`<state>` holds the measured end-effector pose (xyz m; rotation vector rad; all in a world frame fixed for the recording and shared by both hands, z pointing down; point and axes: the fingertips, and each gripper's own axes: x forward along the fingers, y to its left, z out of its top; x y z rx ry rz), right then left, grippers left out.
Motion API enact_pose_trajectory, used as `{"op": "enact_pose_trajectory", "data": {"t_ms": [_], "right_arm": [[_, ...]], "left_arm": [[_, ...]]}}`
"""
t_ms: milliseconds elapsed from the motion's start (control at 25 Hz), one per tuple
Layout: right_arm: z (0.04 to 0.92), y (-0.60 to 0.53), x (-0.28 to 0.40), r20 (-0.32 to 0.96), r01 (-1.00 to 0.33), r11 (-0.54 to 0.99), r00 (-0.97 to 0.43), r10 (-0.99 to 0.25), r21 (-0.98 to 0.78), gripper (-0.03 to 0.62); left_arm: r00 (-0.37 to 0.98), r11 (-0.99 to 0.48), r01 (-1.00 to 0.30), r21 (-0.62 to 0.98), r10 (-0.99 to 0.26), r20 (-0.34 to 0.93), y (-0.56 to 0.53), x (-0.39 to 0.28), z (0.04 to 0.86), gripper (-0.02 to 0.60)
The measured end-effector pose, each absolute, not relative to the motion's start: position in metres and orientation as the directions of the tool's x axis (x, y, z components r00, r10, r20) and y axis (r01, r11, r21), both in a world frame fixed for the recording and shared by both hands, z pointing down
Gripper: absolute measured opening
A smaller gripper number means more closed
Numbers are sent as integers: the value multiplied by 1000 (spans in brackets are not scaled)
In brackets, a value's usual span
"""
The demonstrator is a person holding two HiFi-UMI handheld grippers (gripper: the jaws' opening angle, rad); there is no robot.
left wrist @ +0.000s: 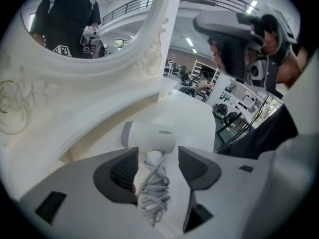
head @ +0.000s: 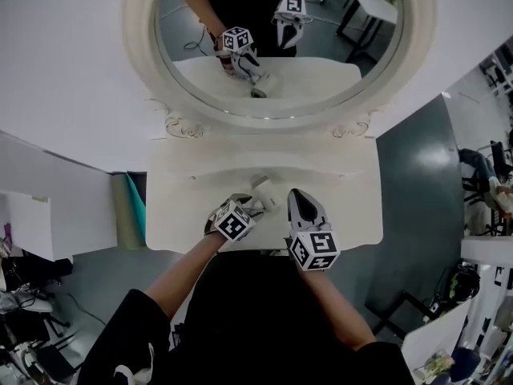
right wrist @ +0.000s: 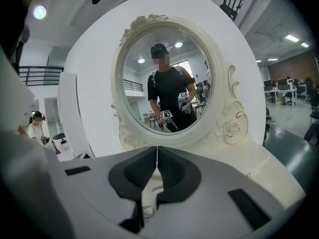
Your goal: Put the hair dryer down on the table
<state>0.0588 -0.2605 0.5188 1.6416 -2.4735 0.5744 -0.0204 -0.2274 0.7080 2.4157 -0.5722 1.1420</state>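
Observation:
The white hair dryer [left wrist: 149, 136] lies on the white dressing table [head: 341, 191], with its grey cord [left wrist: 155, 190] wound round the handle. In the head view the hair dryer [head: 263, 191] is at the table's middle front. My left gripper [left wrist: 157, 156] stands open, its jaws on either side of the corded handle; the left pad is close against the cord and a gap shows at the right pad. In the head view the left gripper [head: 250, 208] sits just behind the dryer. My right gripper [right wrist: 157, 156] is shut on nothing and hovers to the dryer's right in the head view [head: 295, 195].
A large oval mirror [head: 321, 70] in a carved white frame [right wrist: 232, 128] rises at the table's back edge and reflects the person and both grippers. The table's right edge drops to grey floor [head: 417, 183]. A teal panel [head: 132, 207] leans at its left.

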Motion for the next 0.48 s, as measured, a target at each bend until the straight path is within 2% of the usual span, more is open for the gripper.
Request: {"op": "enact_pose_trajectory", "data": {"t_ms": [480], "right_arm": [[509, -286, 39, 282, -892, 387, -442, -851, -231, 18]], "left_arm": [[694, -710, -649, 272, -408, 593, -246, -40, 622, 258]]}}
